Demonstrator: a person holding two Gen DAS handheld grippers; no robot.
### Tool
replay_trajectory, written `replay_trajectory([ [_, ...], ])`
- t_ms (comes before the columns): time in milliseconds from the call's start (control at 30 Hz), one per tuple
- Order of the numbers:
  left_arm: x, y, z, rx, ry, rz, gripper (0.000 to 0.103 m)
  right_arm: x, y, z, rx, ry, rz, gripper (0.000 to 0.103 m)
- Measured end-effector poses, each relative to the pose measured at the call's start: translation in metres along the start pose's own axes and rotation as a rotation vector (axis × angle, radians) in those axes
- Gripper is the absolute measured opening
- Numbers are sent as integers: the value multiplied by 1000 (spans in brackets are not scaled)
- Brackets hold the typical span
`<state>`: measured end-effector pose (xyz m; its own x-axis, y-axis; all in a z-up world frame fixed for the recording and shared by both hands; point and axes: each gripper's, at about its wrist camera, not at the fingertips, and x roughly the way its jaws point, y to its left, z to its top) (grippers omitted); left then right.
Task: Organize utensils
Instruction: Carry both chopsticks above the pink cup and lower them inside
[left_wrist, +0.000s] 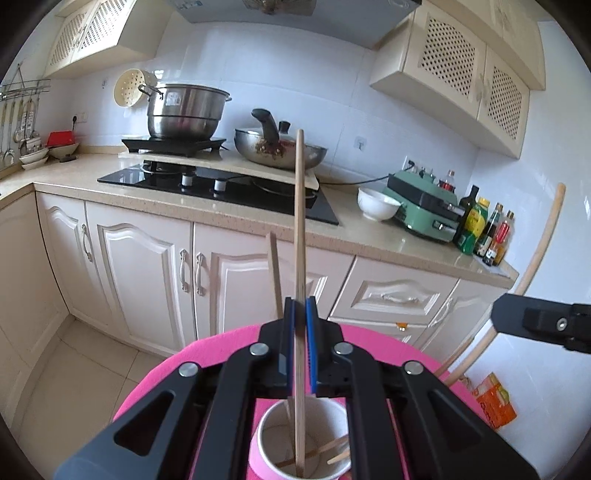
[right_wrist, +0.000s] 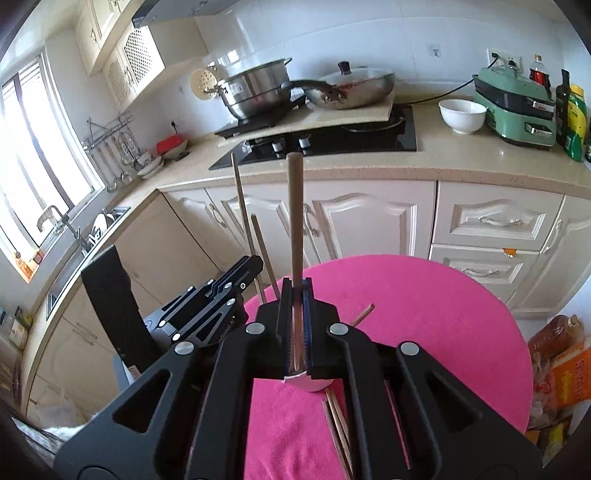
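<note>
A chopstick (left_wrist: 300, 236) was clamped upright by the closed left gripper (left_wrist: 300, 317), its tip inside the paper cup (left_wrist: 273, 421); another chopstick (right_wrist: 295, 221) was pinched by the closed right gripper (right_wrist: 295, 295) above the pink table (right_wrist: 424, 295); release into the cup was judged next.

Left gripper (left_wrist: 300, 314) and right gripper (right_wrist: 295, 295) both clamped, angled downward

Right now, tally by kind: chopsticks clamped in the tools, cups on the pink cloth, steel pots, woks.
Chopsticks clamped: 2, the left chopstick in the left tool and the right chopstick in the right tool
Cups: 1, the paper cup
Steel pots: 1, the steel pot
Woks: 1, the wok
Total: 5
</note>
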<state>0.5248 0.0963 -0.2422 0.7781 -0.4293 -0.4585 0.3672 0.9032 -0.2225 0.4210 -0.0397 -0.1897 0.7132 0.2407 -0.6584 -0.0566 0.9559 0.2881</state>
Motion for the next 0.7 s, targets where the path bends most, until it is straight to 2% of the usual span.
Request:
replay_trajectory([
  [500, -25, 5, -23, 15, 78, -11, 7, 15, 7, -21, -3, 55, -18, 5],
  [533, -27, 5, -24, 17, 84, -6, 14, 15, 7, -22, -6, 56, -18, 5],
  [567, -29, 4, -26, 20, 88, 2, 25, 14, 8, -23, -9, 57, -19, 5],
  [700, -39, 3, -33, 20, 101, 18, 26, 15, 6, -26, -9, 63, -18, 5],
])
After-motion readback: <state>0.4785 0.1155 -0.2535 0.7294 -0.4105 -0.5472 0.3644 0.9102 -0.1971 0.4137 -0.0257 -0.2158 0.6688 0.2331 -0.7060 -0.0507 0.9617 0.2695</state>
